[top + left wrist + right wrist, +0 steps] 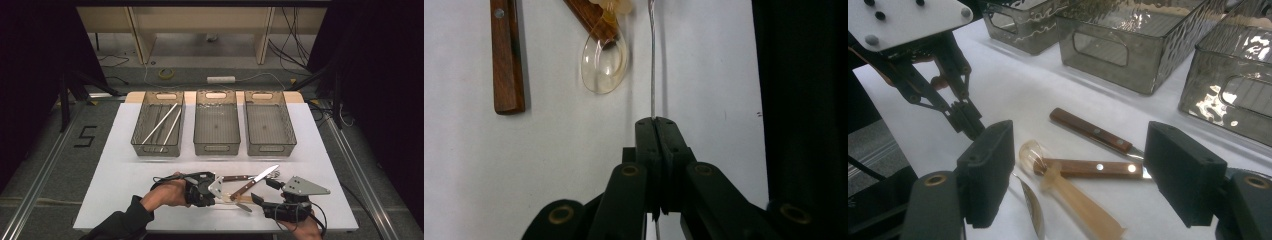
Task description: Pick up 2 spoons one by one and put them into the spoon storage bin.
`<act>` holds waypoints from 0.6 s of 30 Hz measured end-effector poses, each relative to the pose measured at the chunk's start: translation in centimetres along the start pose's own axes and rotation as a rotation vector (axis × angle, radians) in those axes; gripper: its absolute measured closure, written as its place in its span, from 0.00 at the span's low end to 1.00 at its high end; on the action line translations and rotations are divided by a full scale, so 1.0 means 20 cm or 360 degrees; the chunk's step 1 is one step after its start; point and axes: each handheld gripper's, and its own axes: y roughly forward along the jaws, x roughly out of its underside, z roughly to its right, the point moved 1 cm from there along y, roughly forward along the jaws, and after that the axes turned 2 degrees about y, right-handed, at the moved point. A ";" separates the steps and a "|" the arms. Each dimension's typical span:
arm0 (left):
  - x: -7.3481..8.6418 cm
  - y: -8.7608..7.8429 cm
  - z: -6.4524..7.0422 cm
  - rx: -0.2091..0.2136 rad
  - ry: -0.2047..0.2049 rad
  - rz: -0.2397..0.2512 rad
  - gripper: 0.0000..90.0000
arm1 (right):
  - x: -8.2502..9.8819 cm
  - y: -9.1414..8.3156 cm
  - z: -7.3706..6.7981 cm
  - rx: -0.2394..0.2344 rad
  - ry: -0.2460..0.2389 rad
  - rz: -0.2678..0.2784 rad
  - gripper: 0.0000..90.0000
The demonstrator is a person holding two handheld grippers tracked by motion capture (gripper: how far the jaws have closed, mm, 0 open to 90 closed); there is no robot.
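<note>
Clamping a thin silver metal utensil by its edge, the left gripper is pressing its black jaws together on it low over the white worktop, in front of the three bins. From the left gripper view, the thin thing is running straight ahead out of the jaws; what kind of utensil it is I cannot tell. To do this step well, the person should be keeping the grip tight and lifting straight up, since such a slim piece is likely to pivot or slip if tilted.

The right gripper is hovering with its jaws wide apart over the clutter: a translucent amber plastic spoon is lying across one brown wooden-handled knife, with a second wooden-handled knife just beyond. These are sitting close by, so the lift should be clearing them without dragging.

Behind, the left smoky clear plastic bin is holding pale chopsticks; the middle bin and right bin look empty.
</note>
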 end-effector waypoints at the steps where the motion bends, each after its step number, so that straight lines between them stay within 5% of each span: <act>1: 0.00 0.00 0.00 -0.0012 -0.0015 0.0007 0.99 | 0.00 0.00 0.00 -0.0002 -0.0004 -0.0002 0.33; 18: 0.03 -0.15 -0.04 -0.0068 -0.0185 0.0148 0.99 | 0.00 -0.01 0.01 0.0015 0.0003 0.0025 0.33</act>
